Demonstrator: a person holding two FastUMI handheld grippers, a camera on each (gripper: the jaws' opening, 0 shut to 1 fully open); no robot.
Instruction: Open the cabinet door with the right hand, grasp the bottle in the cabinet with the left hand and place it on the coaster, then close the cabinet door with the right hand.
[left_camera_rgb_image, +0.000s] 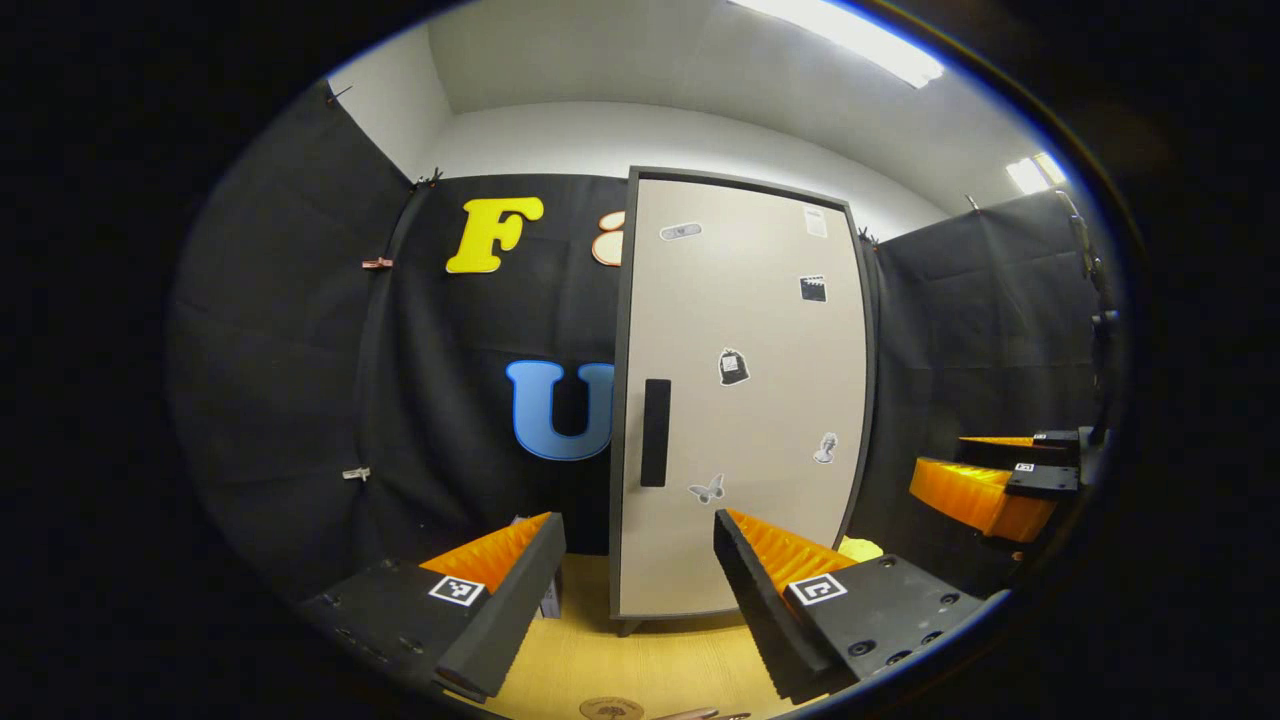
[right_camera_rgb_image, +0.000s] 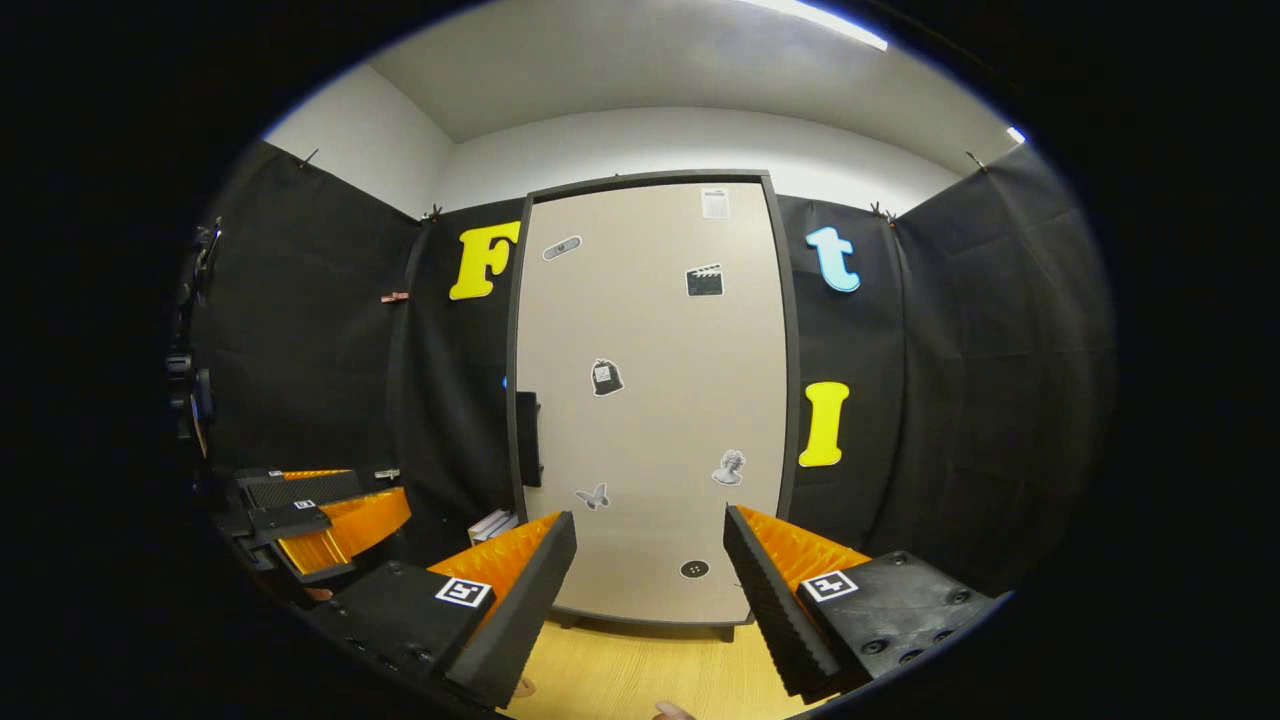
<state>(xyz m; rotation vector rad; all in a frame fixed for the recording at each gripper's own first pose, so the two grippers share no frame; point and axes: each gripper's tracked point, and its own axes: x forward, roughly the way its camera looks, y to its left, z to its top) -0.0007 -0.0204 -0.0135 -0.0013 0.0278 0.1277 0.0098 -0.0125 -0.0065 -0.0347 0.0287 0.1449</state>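
A tall beige cabinet (left_camera_rgb_image: 745, 400) with a dark frame stands on the wooden table, its door (right_camera_rgb_image: 650, 400) closed and dotted with small stickers. Whatever is inside stays hidden behind it. The black handle (left_camera_rgb_image: 655, 432) sits on the door's left edge and also appears in the right gripper view as handle (right_camera_rgb_image: 527, 438). My left gripper (left_camera_rgb_image: 637, 530) is open, short of the door near the handle side. My right gripper (right_camera_rgb_image: 650, 525) is open in front of the door's lower middle, touching nothing. A round wooden coaster (left_camera_rgb_image: 610, 708) lies on the table below the left gripper.
The right gripper (left_camera_rgb_image: 945, 458) hangs to the right of the cabinet in the left gripper view; the left gripper (right_camera_rgb_image: 385, 487) shows at the left in the right gripper view. A small stack of books (right_camera_rgb_image: 493, 524) lies left of the cabinet's foot. The light wooden table (left_camera_rgb_image: 640, 660) runs toward me.
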